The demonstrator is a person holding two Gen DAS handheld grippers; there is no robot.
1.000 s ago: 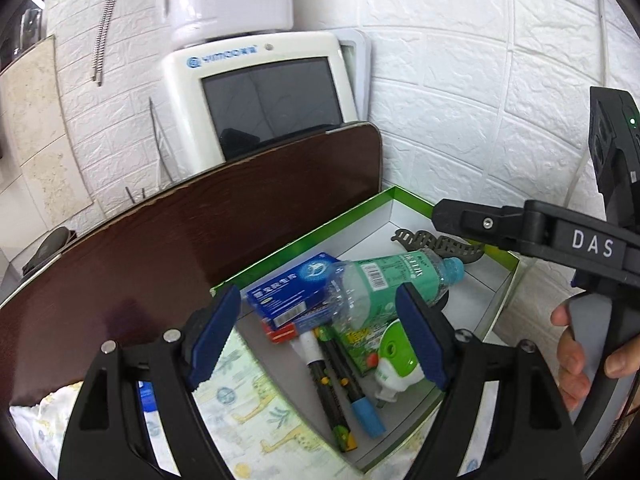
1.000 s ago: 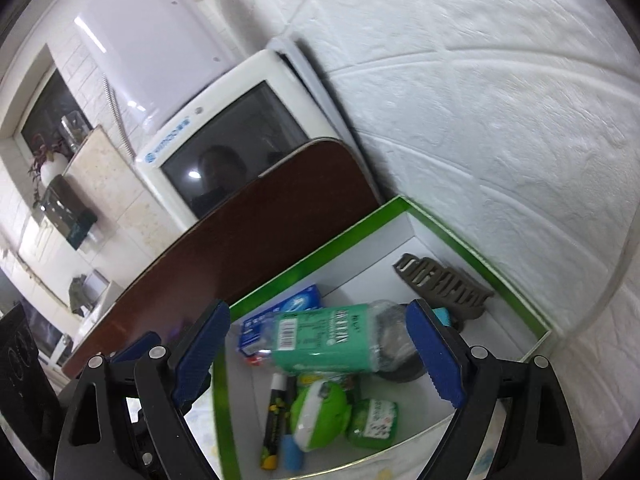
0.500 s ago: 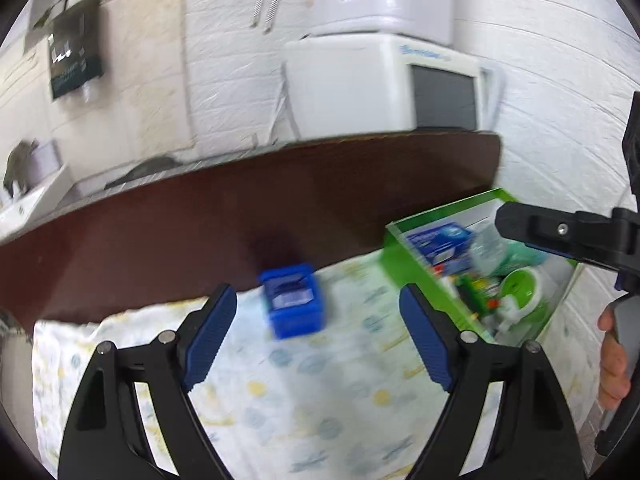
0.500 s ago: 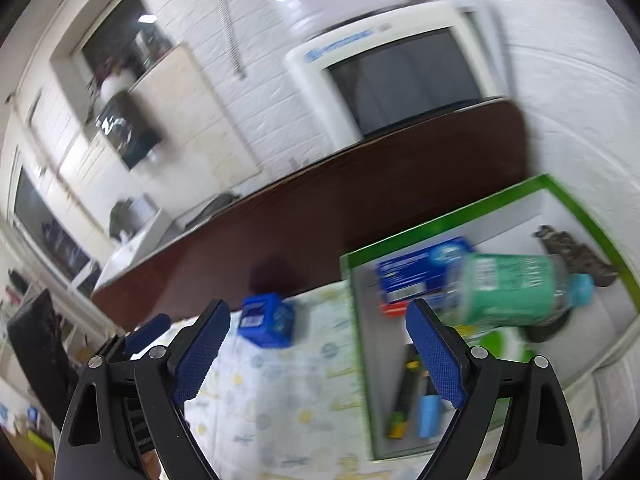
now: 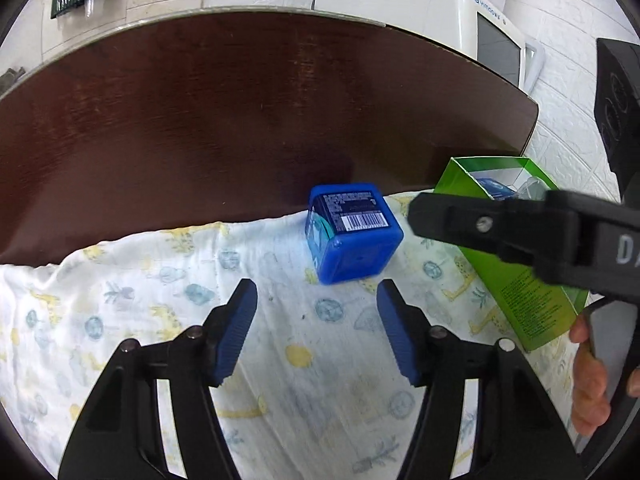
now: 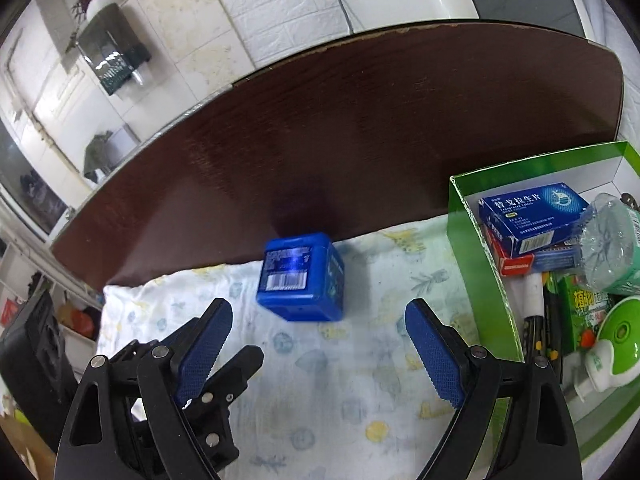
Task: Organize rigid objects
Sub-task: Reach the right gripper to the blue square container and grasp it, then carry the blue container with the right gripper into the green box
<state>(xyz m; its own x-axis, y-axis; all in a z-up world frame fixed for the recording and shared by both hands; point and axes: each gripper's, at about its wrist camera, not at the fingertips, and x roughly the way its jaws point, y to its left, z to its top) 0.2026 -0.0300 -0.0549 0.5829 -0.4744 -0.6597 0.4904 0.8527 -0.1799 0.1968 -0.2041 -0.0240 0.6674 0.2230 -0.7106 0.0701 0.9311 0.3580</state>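
Note:
A blue cube-shaped box with a barcode (image 5: 352,236) lies on the patterned white cloth (image 5: 280,360), near the cloth's far edge; it also shows in the right wrist view (image 6: 300,276). My left gripper (image 5: 316,300) is open and empty, just short of the cube. My right gripper (image 6: 320,328) is open and empty, also just short of it. The green box (image 6: 496,296) at the right holds a blue medicine carton (image 6: 532,212), a green bottle (image 6: 616,256), pens and a green-white device (image 6: 616,340).
The dark brown table (image 5: 240,120) extends beyond the cloth. A white monitor (image 5: 452,12) stands at the back by the white brick wall. The right gripper's arm (image 5: 520,232) crosses the left wrist view in front of the green box (image 5: 520,280).
Both grippers have swung left from above the green box and lowered toward the blue cube on the cloth. Both stay open and empty.

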